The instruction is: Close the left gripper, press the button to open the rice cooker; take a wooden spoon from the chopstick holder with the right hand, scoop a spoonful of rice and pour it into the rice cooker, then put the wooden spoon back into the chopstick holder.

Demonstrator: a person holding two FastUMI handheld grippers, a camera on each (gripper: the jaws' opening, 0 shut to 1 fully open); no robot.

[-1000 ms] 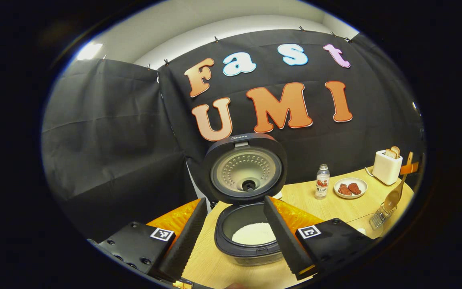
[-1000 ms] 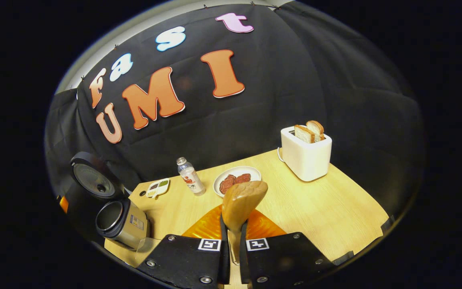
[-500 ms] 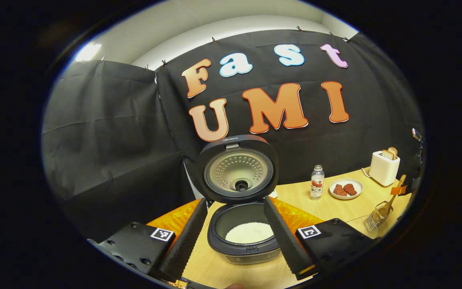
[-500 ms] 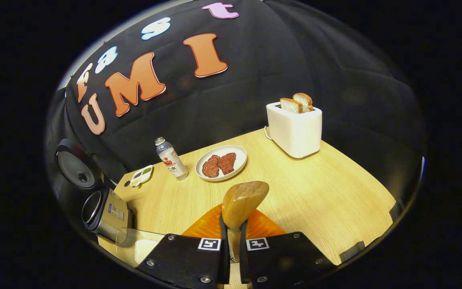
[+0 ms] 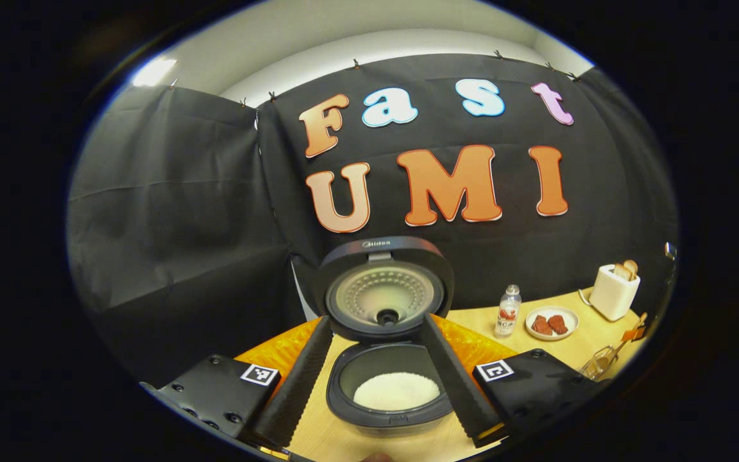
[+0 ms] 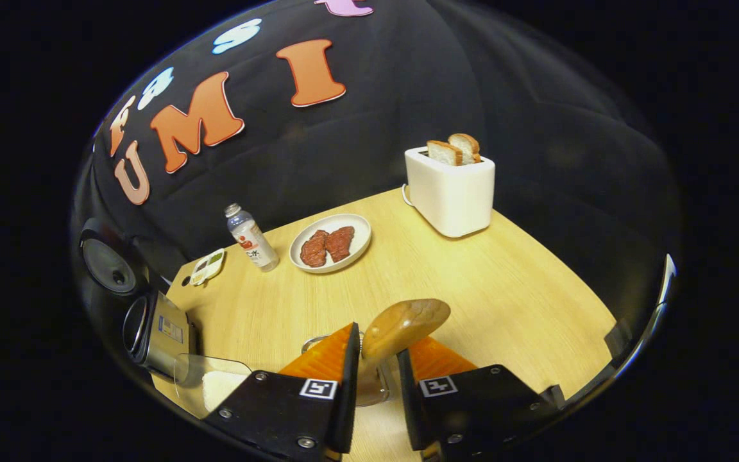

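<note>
The rice cooker (image 5: 385,401) stands with its lid (image 5: 383,289) raised and white rice in the pot. My left gripper (image 5: 376,321) is open, hanging in front of the cooker with a finger on either side of it in the left gripper view. In the right gripper view the wooden spoon (image 6: 405,326) leans right, bowl up, its handle running down between the parted fingers of my right gripper (image 6: 376,350) into the wire chopstick holder (image 6: 310,340). The fingers no longer press the handle. The cooker (image 6: 151,330) lies far left there.
A clear cup of rice (image 6: 215,385) sits beside the cooker. On the wooden table (image 6: 472,282) stand a small bottle (image 6: 251,237), a plate of meat (image 6: 330,242), a white toaster with bread (image 6: 450,189) and a small sauce dish (image 6: 206,266). Black cloth walls the table's back.
My right gripper came down over the chopstick holder and its fingers parted; the spoon tipped to the right. My left gripper drew back a little from the open cooker.
</note>
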